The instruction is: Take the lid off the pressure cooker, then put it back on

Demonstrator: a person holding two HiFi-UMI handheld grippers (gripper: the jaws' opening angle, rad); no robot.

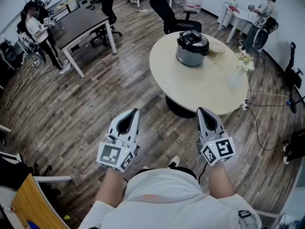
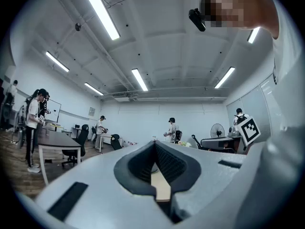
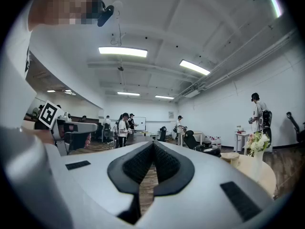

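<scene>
**Head view, read from nine o'clock across to three.** At ten o'clock a person in a white top [image 1: 37,28] stood beside a dark rectangular desk with white legs [image 1: 81,22] on the brown wood-plank floor [image 1: 95,99].

Nearer me, at seven o'clock, my left gripper [image 1: 135,111], white-shelled with a marker cube at its rear, pointed toward twelve o'clock. In its own view the two black ribbed pads met at the tips with nothing between them, so I read it as closed and empty.

A black office chair [image 1: 164,8] stood at twelve o'clock, behind the round cream-topped table [image 1: 167,75]. The silver pressure cooker [image 1: 189,57] sat on the far part of that table, at about one o'clock from the grippers and well apart from both. Its black lid [image 1: 193,39] was in place on top. A low round tan object [image 1: 217,49], too small for me to identify, lay just beside the cooker at its three o'clock.

My right gripper [image 1: 200,110], at five o'clock, pointed the same way, its tip overlapping the table's near edge in this view. Its own view showed its jaws likewise together on nothing.

A clear vase of pale flowers [image 1: 242,66] stood near the table's three o'clock edge. Another person [image 1: 267,6] stood by a small white table [image 1: 238,18] at two o'clock.
</scene>
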